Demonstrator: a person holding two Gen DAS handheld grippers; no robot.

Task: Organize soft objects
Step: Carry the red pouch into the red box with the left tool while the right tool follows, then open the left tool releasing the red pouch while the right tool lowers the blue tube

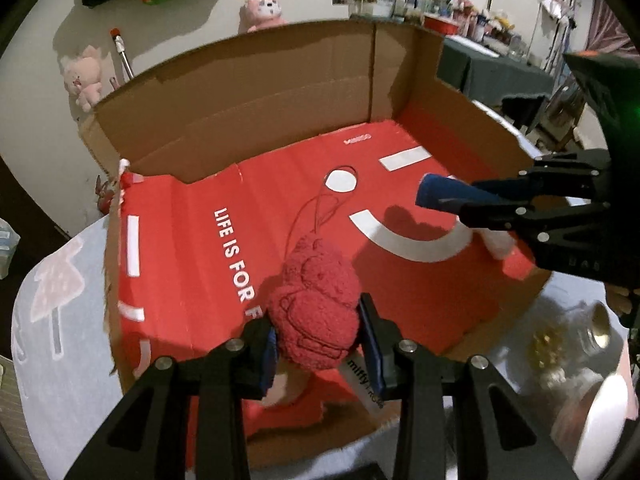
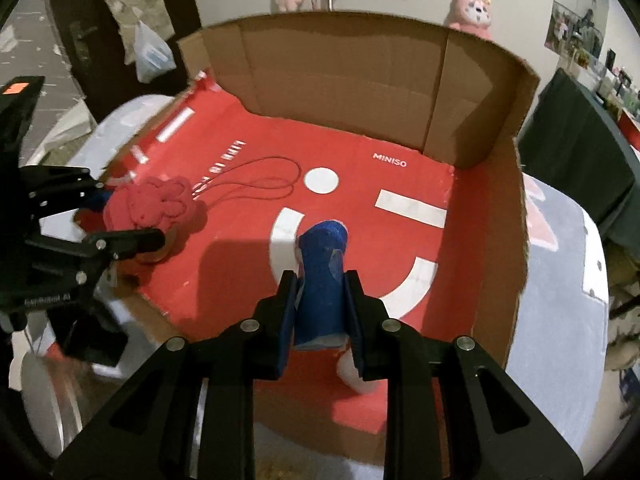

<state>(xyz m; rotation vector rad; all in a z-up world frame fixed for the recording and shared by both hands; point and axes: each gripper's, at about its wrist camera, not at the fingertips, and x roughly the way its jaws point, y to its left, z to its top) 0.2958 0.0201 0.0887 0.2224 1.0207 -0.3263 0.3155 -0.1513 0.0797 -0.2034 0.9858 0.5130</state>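
1. Left gripper (image 1: 318, 346), lower centre of the left wrist view: jaws clamped on a red fuzzy plush toy (image 1: 316, 304) with a thin red cord loop trailing from its top. A white tag under the toy reads "miffy"; the rest of the tag is too blurred to read.
2. Right gripper (image 2: 320, 312), lower centre of the right wrist view: jaws clamped on a blue soft item (image 2: 322, 272), with a pale, whitish part showing beneath it. What kind of item it is cannot be told.
3. Cardboard box (image 1: 256, 92), centre of both views: open top, brown walls, red printed floor. Both held items hang over the box's near edge, above the floor.
4. Writing on the box floor: "LIFE IS FOR F…", the remainder hidden behind the red toy; "MINISO" near the far wall in the right wrist view; white winking smiley graphic.
5. Progress, as judged: nothing yet rests loose in the box; two items are carried and unreleased. Remaining: lower and let go of both.
6. Pink plush toys (image 1: 264, 10) hang on the wall, upper area; whether these belong to the task cannot be told.
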